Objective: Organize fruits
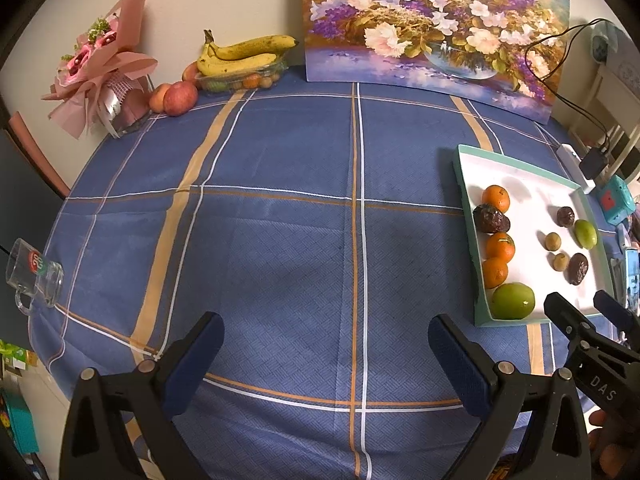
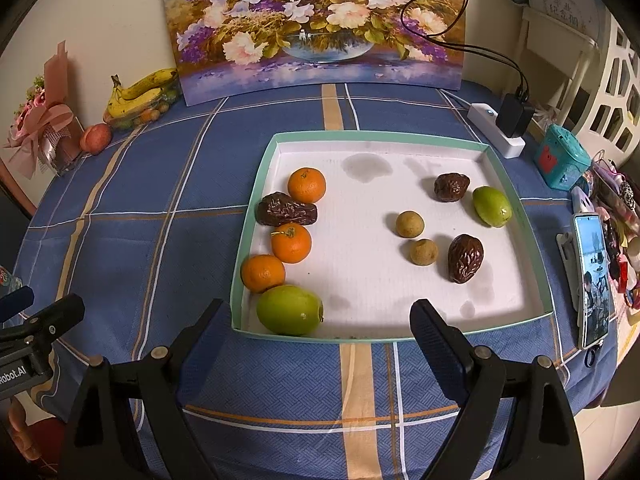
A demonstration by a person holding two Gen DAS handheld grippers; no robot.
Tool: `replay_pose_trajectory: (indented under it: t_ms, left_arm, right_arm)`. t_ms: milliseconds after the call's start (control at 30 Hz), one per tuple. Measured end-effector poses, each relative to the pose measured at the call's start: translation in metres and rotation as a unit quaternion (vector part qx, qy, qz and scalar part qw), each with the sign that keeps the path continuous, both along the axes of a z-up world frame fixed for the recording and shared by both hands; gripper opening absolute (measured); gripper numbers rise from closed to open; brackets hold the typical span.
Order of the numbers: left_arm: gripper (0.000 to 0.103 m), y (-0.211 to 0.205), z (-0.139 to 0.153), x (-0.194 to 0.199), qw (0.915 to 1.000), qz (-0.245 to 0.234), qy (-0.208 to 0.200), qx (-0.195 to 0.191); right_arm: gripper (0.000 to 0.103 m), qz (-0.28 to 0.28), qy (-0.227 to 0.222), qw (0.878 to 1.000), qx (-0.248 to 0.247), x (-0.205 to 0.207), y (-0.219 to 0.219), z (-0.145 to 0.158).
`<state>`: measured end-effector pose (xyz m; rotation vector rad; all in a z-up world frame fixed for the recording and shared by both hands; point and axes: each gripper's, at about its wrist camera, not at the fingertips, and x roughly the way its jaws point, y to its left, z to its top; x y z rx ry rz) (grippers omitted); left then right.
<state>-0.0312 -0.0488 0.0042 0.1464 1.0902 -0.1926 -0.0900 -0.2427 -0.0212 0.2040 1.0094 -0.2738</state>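
A white tray with a teal rim (image 2: 256,184) (image 1: 464,184) lies on the blue checked tablecloth. Along its left side lie three oranges (image 2: 291,243) (image 1: 500,247), a dark date (image 2: 286,210) and a green fruit (image 2: 289,309) (image 1: 513,301). On its right side lie two small brown longans (image 2: 410,224), two dark dates (image 2: 465,258) and a second green fruit (image 2: 491,206). My right gripper (image 2: 326,330) is open and empty, just before the tray's near rim. My left gripper (image 1: 326,346) is open and empty over bare cloth, left of the tray.
Bananas (image 1: 244,54) on a plastic box of small fruit, apples (image 1: 180,98) and a pink bouquet (image 1: 100,68) stand at the far left. A flower painting (image 1: 432,28) leans on the wall. A glass mug (image 1: 36,276) sits at the left edge. A phone (image 2: 592,276), power strip (image 2: 496,134) and teal box (image 2: 560,160) are right.
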Motion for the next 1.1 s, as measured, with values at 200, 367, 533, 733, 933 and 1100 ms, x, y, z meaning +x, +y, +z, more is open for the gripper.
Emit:
replay_pose_trajectory:
  t_ms: [200, 367, 533, 733, 933, 1100]
  left_arm:
    - [0.103, -0.0003, -0.0004, 0.0000, 1.0000, 0.000, 0.004, 0.004]
    - [0.103, 0.0006, -0.0009, 0.0004, 1.0000, 0.000, 0.007, 0.000]
    - [0.103, -0.0005, -0.0004, -0.0002, 1.0000, -0.004, 0.007, 0.000]
    - [0.103, -0.0020, 0.0011, -0.0015, 1.0000, -0.004, 0.003, 0.005]
    - [0.103, 0.0011, 0.0002, -0.0004, 0.9999, 0.006, 0.007, 0.004]
    - [0.103, 0.0005, 0.0006, -0.0004, 1.0000, 0.003, 0.006, 0.005]
  right_arm:
    - [0.091, 0.001, 0.000, 1.000, 0.000, 0.0001, -0.0003, -0.0003]
    - [0.091, 0.000, 0.000, 1.000, 0.000, 0.0000, 0.0000, -0.0003]
    - [0.091, 0.000, 0.001, 1.000, 0.000, 0.0000, -0.0004, -0.0007]
    - [0.091, 0.000, 0.001, 1.000, 0.000, 0.0002, 0.0000, -0.0007]
    - [0.091, 0.000, 0.001, 1.000, 0.000, 0.0004, 0.0003, -0.0010]
    - [0.091, -0.001, 0.002, 1.000, 0.000, 0.0003, 0.0004, -0.0018]
